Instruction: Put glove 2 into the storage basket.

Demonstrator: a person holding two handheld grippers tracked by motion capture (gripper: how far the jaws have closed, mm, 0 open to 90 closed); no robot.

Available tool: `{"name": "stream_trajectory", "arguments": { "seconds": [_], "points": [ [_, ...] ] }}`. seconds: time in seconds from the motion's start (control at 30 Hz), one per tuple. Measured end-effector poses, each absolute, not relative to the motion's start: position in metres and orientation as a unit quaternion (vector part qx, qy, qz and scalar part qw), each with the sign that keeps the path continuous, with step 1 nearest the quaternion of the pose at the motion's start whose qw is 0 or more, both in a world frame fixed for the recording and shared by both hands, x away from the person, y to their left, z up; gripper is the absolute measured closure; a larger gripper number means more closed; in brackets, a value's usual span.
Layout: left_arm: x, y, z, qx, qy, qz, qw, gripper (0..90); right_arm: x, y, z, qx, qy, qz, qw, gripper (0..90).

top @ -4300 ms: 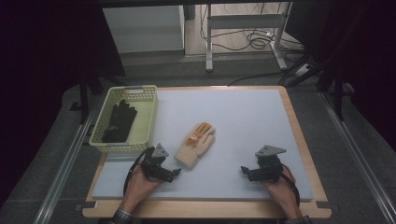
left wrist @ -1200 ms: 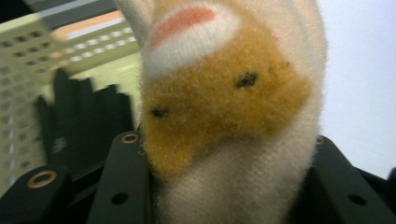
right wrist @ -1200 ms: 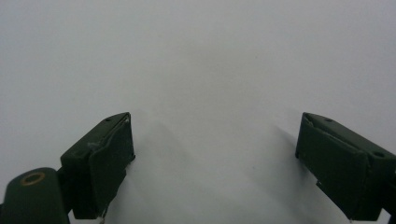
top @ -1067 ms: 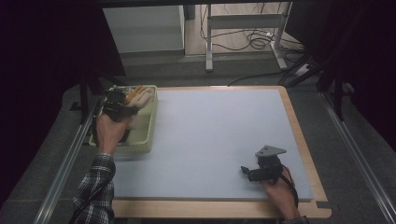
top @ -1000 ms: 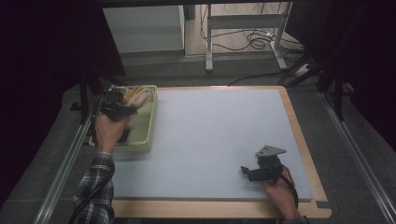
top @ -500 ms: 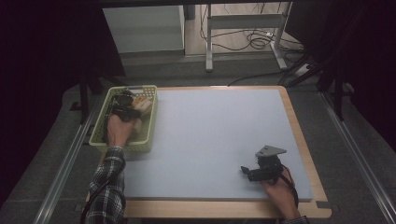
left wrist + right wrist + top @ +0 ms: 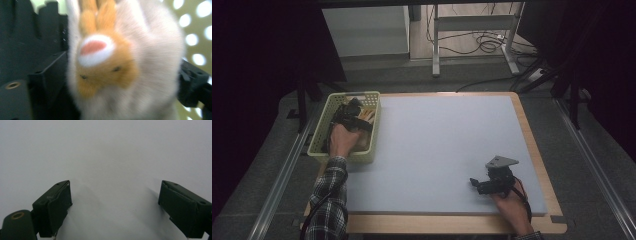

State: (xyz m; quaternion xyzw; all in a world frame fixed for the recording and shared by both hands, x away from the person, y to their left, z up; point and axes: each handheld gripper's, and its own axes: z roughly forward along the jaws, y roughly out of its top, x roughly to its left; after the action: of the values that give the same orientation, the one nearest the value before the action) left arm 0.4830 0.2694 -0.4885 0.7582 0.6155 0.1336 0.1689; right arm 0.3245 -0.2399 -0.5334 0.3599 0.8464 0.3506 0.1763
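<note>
The table [image 7: 437, 150] is the biggest thing here, its pale grey mat framed by a wooden border along the far, right and near edges. Almost all of the mat lies bare, giving wide open room between the two hands; the right gripper view looks out over blank grey surface [image 7: 105, 152] ahead of the jaws.

The yellow-green basket [image 7: 323, 145] stands at the table's far left corner, its long side just inside the left edge, its perforated wall showing close behind the glove in the left gripper view. A dark item lies inside it, too dim to name.

The person's left arm, in a plaid sleeve [image 7: 329, 200], reaches forward along the left edge, and the left hand [image 7: 343, 139] is inside the basket.

The left gripper [image 7: 352, 119] is down in the basket, clamped on the furry glove [image 7: 117, 65], cream and tan with a pink patch, which bulges between the two black jaws.

The right gripper [image 7: 479, 184] rests on the mat near the near-right corner, well apart from the basket, held by the right hand [image 7: 512, 200] coming in over the near edge; its jaws stand wide apart with nothing between them
</note>
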Motion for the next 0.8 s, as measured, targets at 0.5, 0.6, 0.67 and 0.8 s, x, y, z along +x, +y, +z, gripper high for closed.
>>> {"name": "stream_trajectory", "arguments": {
  "seconds": [0.5, 0.6, 0.67, 0.8],
  "points": [
    [0.473, 0.279, -0.483, 0.77, 0.601, 0.104, 0.188, 46.1, 0.325, -0.24, -0.533, 0.36, 0.847, 0.35, 0.176, 11.0],
    [0.474, 0.278, -0.485, 0.768, 0.599, 0.085, 0.21, 53.0, 0.325, -0.24, -0.533, 0.36, 0.846, 0.351, 0.176, 11.0],
    [0.473, 0.275, -0.485, 0.772, 0.595, 0.086, 0.207, 53.8, 0.325, -0.24, -0.533, 0.36, 0.846, 0.351, 0.176, 11.1],
    [0.472, 0.278, -0.48, 0.763, 0.602, 0.096, 0.214, 45.6, 0.325, -0.24, -0.533, 0.359, 0.847, 0.35, 0.177, 11.0]
  ]
}}
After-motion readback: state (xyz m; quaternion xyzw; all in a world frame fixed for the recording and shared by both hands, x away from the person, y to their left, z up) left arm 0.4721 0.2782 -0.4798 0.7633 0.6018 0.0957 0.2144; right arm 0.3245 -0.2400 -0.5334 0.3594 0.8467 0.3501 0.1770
